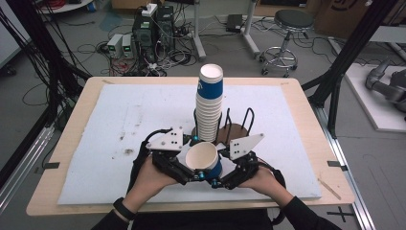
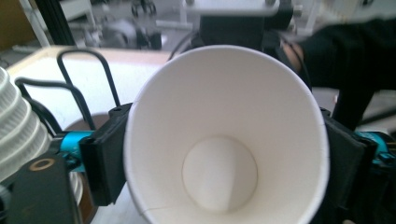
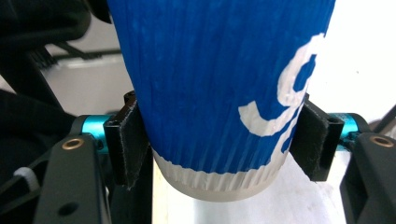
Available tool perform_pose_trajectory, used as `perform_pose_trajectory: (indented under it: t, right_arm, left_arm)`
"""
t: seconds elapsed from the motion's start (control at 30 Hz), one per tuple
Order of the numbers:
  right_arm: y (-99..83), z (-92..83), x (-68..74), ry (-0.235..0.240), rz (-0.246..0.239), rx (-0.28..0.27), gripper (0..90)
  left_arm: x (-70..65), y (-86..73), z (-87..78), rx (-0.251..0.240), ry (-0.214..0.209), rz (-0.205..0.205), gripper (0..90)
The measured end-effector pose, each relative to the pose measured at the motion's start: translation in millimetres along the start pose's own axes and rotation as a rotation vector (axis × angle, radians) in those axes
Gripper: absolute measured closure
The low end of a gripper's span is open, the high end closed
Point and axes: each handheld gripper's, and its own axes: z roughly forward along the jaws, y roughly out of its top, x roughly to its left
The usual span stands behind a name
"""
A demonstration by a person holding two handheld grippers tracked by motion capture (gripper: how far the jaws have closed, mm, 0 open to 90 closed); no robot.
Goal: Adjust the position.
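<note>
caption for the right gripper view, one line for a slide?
Right tongs clamp the lower part of a blue ribbed paper cup, pads pressing both sides just above its white base.

Both grippers are black, left gripper (image 1: pixel 194 160) and right gripper (image 1: pixel 225 165), each topped by a grey three-cornered plate dotted with dark screw holes. Turquoise metal collars sit behind the black padded jaws, and brass-ringed holes mark the arms. Black cables trail back. The person wears black sleeves and a black wristband (image 1: pixel 123 209).
</note>
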Motion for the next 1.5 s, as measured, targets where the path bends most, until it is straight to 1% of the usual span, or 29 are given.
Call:
perform_pose_trajectory:
  t: [0.03,0.07,0.1,0.13,0.23,0.27,0.33,0.37,0.4,0.43,0.5,0.53,0.63,0.73,0.83,0.87,0.9,1.0,1.07,1.2,1.3,1.37,1.43,1.5]
  right_arm:
    - [-0.5,-0.5,-0.5,0.003,0.005,-0.020,30.0]
    - [-1.1,-1.3,-0.7,0.002,0.019,-0.041,30.0]
    - [-1.9,-1.5,-1.0,0.018,0.036,-0.064,30.1]
    - [-2.6,-2.1,-1.6,0.024,0.041,-0.084,30.1]
    - [-3.6,-3.4,-1.6,0.028,0.059,-0.137,30.1]
    - [-4.2,-4.4,-1.7,0.027,0.063,-0.163,30.1]
    - [-4.5,-6.8,-2.4,0.023,0.073,-0.202,30.1]
    - [-4.2,-7.8,-2.6,0.018,0.071,-0.208,30.1]
    - [-4.3,-8.2,-2.1,0.031,0.072,-0.210,30.1]
    - [-4.5,-8.1,-2.2,0.025,0.068,-0.217,30.1]
    - [-4.7,-7.2,-1.4,0.031,0.065,-0.215,30.1]
    - [-4.8,-6.6,-1.0,0.023,0.059,-0.215,30.1]
    - [-5.6,-5.9,-0.8,0.022,0.067,-0.228,30.1]
    - [-6.2,-6.1,-1.2,0.024,0.065,-0.232,30.1]
    - [-6.5,-6.0,-1.4,0.013,0.061,-0.232,30.0]
    - [-6.5,-6.0,-1.0,0.015,0.062,-0.232,30.0]
    - [-6.5,-6.1,-0.7,0.008,0.059,-0.232,29.9]
    - [-6.7,-6.1,0.3,0.000,0.055,-0.230,29.1]
    - [-6.3,-6.6,1.3,-0.021,0.047,-0.232,25.7]
    - [-6.0,-9.7,1.0,-0.030,0.057,-0.255,21.5]
    - [-6.0,-11.2,0.2,-0.028,0.065,-0.269,21.0]
    - [-5.7,-11.9,0.3,-0.014,0.074,-0.288,20.8]
    - [-5.5,-11.8,0.5,-0.020,0.070,-0.293,19.9]
    - [-5.5,-11.1,0.8,-0.021,0.077,-0.305,19.9]
  left_arm:
    - [0.4,-1.9,-0.1,-0.029,0.007,-0.009,15.4]
    - [0.4,-4.0,-0.1,-0.065,0.010,-0.028,15.0]
    - [1.3,-6.3,-0.6,-0.102,0.006,-0.042,14.9]
    - [2.0,-8.7,-0.5,-0.137,0.002,-0.055,14.8]
    - [1.7,-13.7,1.3,-0.204,-0.005,-0.088,14.1]
    - [1.7,-14.4,2.0,-0.211,-0.003,-0.090,13.9]
    - [1.0,-15.3,3.9,-0.235,-0.013,-0.111,13.9]
    - [0.8,-15.1,4.2,-0.251,-0.016,-0.117,13.9]
    - [1.0,-14.6,4.4,-0.269,-0.028,-0.124,13.9]
    - [1.0,-14.1,4.5,-0.278,-0.035,-0.136,14.1]
    - [1.8,-13.7,3.9,-0.293,-0.036,-0.143,14.2]
    - [2.4,-13.5,3.9,-0.298,-0.044,-0.147,15.1]
    - [2.6,-13.0,5.2,-0.300,-0.038,-0.142,17.2]
    - [2.4,-11.6,6.9,-0.295,-0.036,-0.136,18.7]
    - [2.8,-9.1,7.4,-0.271,-0.030,-0.116,20.6]
    - [2.7,-8.7,7.8,-0.271,-0.031,-0.114,21.0]
    - [2.9,-8.2,7.9,-0.266,-0.030,-0.105,21.3]
    - [2.6,-6.7,8.6,-0.253,-0.025,-0.095,22.0]
    - [3.0,-5.5,8.1,-0.235,-0.017,-0.080,22.6]
    - [4.5,-4.3,5.8,-0.217,-0.010,-0.069,23.1]
    - [4.9,-2.8,4.0,-0.202,0.000,-0.056,23.4]
    - [4.7,-1.2,3.4,-0.187,0.005,-0.045,23.6]
    - [4.0,-0.1,3.7,-0.176,0.006,-0.038,23.6]
    - [3.0,0.3,5.4,-0.166,0.005,-0.031,23.6]
